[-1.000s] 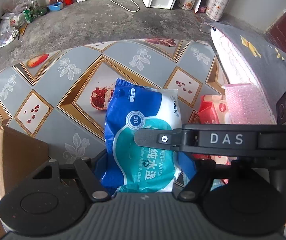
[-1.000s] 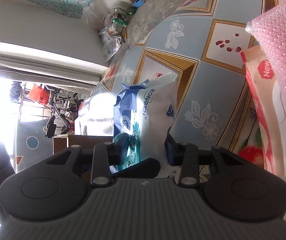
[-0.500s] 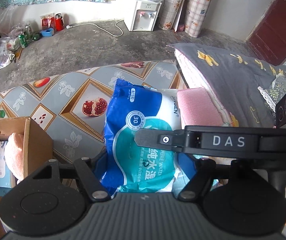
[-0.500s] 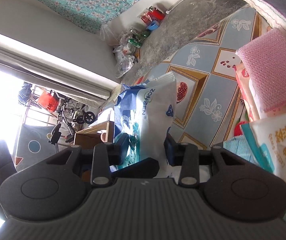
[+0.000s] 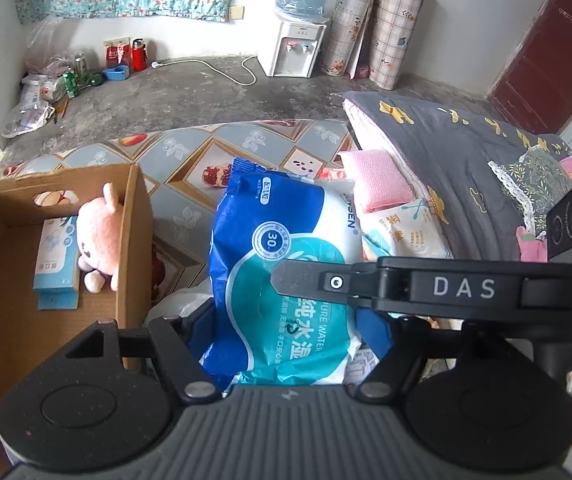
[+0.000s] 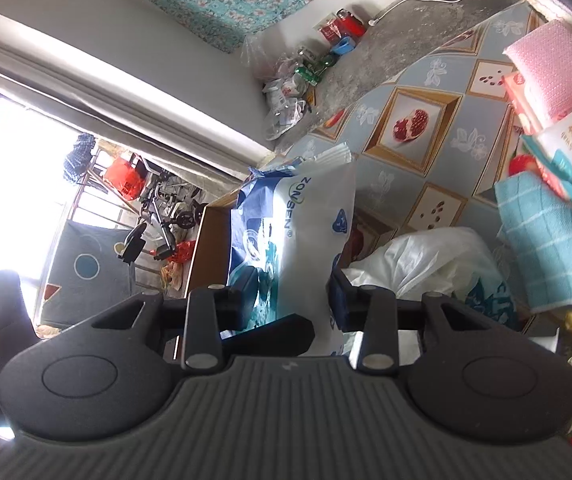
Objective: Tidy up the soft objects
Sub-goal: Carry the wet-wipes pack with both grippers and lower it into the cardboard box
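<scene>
Two tools are gripping one wipes pack (image 5: 286, 264): the left tool (image 5: 286, 320) across its width, the right tool (image 6: 291, 292) across its thickness, both clamped. The pack is hanging above the table (image 5: 190, 152). Next it needs carrying left of the left tool, over the box (image 5: 134, 240), then releasing.

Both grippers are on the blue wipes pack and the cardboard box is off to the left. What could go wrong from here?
1. The wipes pack is soft; the left gripper and right gripper pinch only its lower end, so it may sag or slip.
2. The cardboard box already holds a pink plush toy and a tissue pack; the wipes could catch on its near wall.
</scene>
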Action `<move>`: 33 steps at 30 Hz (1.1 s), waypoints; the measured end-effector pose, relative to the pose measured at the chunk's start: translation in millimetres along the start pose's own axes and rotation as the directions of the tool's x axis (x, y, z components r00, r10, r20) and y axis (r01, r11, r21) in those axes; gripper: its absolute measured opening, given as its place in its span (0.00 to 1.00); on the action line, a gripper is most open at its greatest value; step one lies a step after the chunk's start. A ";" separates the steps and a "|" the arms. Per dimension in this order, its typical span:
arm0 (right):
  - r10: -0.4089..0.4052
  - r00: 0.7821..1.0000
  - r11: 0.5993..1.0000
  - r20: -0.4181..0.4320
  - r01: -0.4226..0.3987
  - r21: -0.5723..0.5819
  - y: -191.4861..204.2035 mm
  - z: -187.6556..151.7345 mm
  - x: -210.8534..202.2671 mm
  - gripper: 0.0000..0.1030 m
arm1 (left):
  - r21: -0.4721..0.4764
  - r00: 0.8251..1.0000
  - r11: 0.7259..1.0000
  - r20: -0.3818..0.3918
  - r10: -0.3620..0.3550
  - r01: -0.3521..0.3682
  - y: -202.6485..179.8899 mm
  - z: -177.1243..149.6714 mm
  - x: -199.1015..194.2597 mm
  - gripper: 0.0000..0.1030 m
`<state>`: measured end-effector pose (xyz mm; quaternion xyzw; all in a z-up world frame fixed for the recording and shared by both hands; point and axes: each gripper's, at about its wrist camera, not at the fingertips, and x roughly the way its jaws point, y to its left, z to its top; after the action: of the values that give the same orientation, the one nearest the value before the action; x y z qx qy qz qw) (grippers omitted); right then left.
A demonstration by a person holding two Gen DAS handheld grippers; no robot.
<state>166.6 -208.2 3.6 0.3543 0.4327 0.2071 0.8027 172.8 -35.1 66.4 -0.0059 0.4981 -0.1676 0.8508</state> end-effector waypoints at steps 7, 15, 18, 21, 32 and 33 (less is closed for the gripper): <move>0.033 0.997 0.998 -0.066 -0.036 -0.051 55.0 -33.5 28.2 0.36 | -0.076 0.999 0.997 0.034 0.036 -0.034 50.5 -31.5 -38.1 0.72; 0.054 0.988 0.991 -0.144 -0.072 -0.117 119.2 -54.1 73.4 0.36 | -0.172 0.993 0.982 0.074 0.089 -0.075 114.9 -56.1 -73.6 0.72; 0.061 0.983 0.987 -0.176 -0.085 -0.134 139.1 -58.2 95.3 0.36 | -0.206 0.991 0.974 0.079 0.111 -0.092 137.5 -63.0 -81.1 0.72; 0.066 0.976 0.984 -0.206 -0.098 -0.146 156.6 -63.3 115.3 0.36 | -0.238 0.988 0.965 0.081 0.129 -0.106 159.8 -69.3 -85.4 0.72; 0.055 0.951 0.983 -0.306 -0.105 -0.148 181.2 -73.1 191.4 0.36 | -0.335 0.984 0.932 0.062 0.165 -0.135 226.3 -80.0 -76.4 0.72; 0.052 0.949 0.984 -0.312 -0.102 -0.147 182.0 -72.5 197.4 0.36 | -0.342 0.984 0.930 0.061 0.166 -0.136 231.5 -79.8 -74.4 0.72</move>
<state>207.4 66.9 4.4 0.2684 0.5196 0.3252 0.7431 136.4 217.5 48.1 -0.1201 0.4802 -0.0137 0.8688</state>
